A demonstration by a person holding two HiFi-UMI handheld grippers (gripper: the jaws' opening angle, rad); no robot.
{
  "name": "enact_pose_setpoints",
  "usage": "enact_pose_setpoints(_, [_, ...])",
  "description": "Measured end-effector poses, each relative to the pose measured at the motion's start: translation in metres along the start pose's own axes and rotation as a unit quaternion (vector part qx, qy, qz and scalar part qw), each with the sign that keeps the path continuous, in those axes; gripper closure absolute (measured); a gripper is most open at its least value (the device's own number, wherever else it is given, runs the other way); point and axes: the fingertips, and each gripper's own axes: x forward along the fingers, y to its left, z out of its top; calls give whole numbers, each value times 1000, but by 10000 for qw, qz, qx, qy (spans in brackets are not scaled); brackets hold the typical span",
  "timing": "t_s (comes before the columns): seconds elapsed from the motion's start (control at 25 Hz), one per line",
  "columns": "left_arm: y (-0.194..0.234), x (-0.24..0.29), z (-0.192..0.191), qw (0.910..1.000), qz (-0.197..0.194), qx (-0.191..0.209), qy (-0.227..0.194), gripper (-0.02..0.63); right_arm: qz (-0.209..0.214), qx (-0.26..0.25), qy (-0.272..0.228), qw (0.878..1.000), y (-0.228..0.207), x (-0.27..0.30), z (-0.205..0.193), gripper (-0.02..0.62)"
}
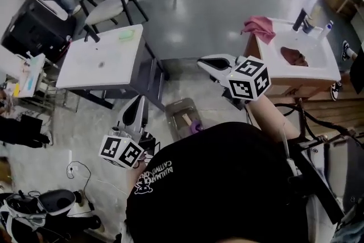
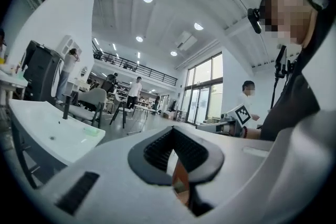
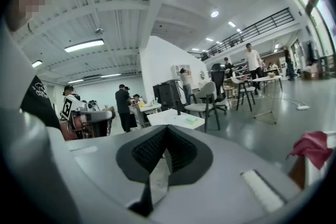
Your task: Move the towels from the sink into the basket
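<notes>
Your right gripper (image 3: 166, 132) has its jaws closed tip to tip, with nothing between the dark ribbed pads. In the head view the right gripper (image 1: 202, 62) points toward the picture's left, and its marker cube (image 1: 249, 78) sits just before the near left corner of the sink (image 1: 330, 68). Your left gripper (image 2: 173, 132) also has its jaws drawn together and empty, with only a thin slit below the tips. Seen from above, the left gripper (image 1: 137, 101) points up the picture toward a white countertop (image 1: 102, 62). On the floor between the two grippers stands the basket (image 1: 181, 112), with something purple at its near end. Neither towel is touched, and both are well apart from the jaws. A pink towel (image 1: 259, 27) is draped over the far left corner of the sink, and it also shows at the right edge of the right gripper view (image 3: 313, 147). A dark red towel (image 1: 293, 55) lies inside the basin, below the faucet (image 1: 300, 20). On the far edge of the white countertop rests a green sponge (image 1: 126, 35).
</notes>
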Motion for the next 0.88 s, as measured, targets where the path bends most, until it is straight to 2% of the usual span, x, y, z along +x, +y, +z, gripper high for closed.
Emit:
enact_pose_setpoints(0.2, [-22,37,-16,9964,-794,-137,251,603,-873,295,-158,9956,-29,-51,-11,586])
enact_pose_setpoints(0.4, [-51,66,-34,9882,-1456,-230,411,603,-1654,383,-256,9852,-47,-106,-23,586])
enact_pose_setpoints(0.68, [-83,98,-55,9780,-1933,-408,666,603,-2395,538,-428,9684,-77,-163,-28,587])
enact_pose_setpoints(0.88, [-91,129,-57,9774,-1968,-401,662,603,-2555,618,-530,9634,-111,-181,-27,586])
